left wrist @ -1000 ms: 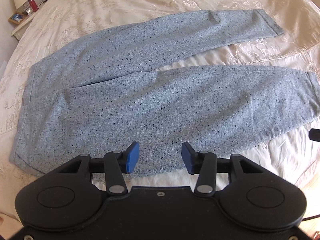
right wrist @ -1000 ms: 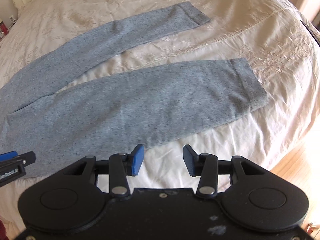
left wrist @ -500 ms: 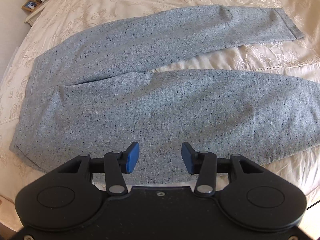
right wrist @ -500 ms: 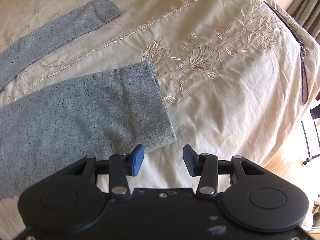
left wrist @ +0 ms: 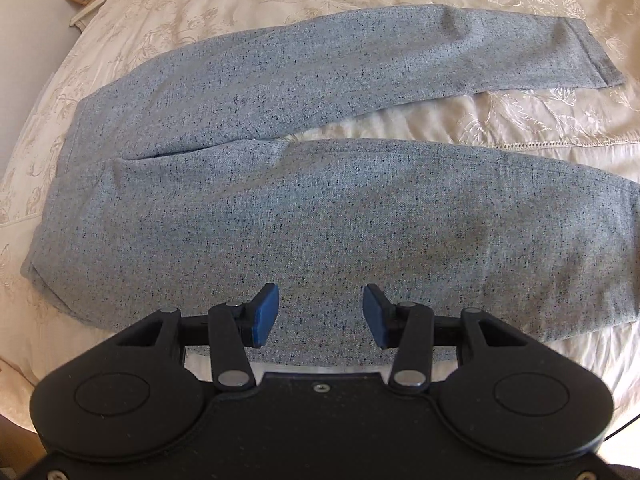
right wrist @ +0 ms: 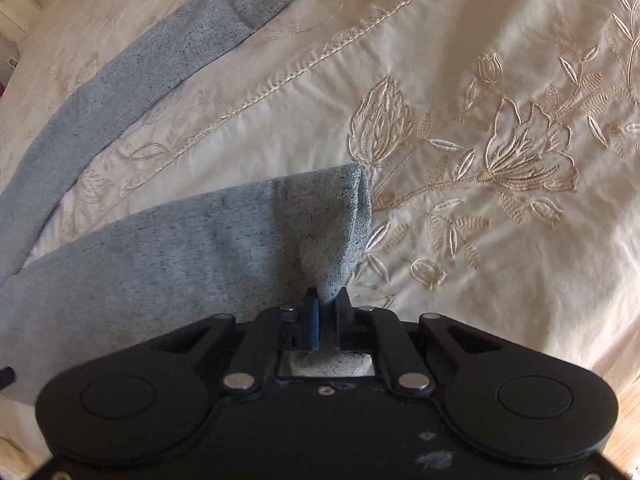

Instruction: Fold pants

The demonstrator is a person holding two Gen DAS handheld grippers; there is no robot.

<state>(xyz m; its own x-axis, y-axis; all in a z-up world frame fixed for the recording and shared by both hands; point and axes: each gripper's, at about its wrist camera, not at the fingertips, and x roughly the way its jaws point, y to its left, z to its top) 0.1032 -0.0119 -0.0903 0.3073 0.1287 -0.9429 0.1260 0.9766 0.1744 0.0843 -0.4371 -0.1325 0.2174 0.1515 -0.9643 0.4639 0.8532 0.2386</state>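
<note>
Presently: speckled grey knit pants [left wrist: 304, 216], flat on cream embroidered bedspread [right wrist: 480, 80]; soft, light, limp. Right gripper [right wrist: 326, 312] just closed, pinching near cuff; left gripper [left wrist: 320, 314] wide, empty, above near-side edge, the likely second hold.

Pants on the bed
Pants [left wrist: 304, 216] lay flat on the bedspread [left wrist: 520, 128], waist left, 2 legs spreading rightward.

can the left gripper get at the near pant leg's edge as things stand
Probably yes. The left gripper hangs open right over the near pant leg, nothing between its blue pads, and the fabric lies flat on the bedspread with nothing on top. The right gripper, whose jaws have just been closing, pinches that leg's cuff.
</note>
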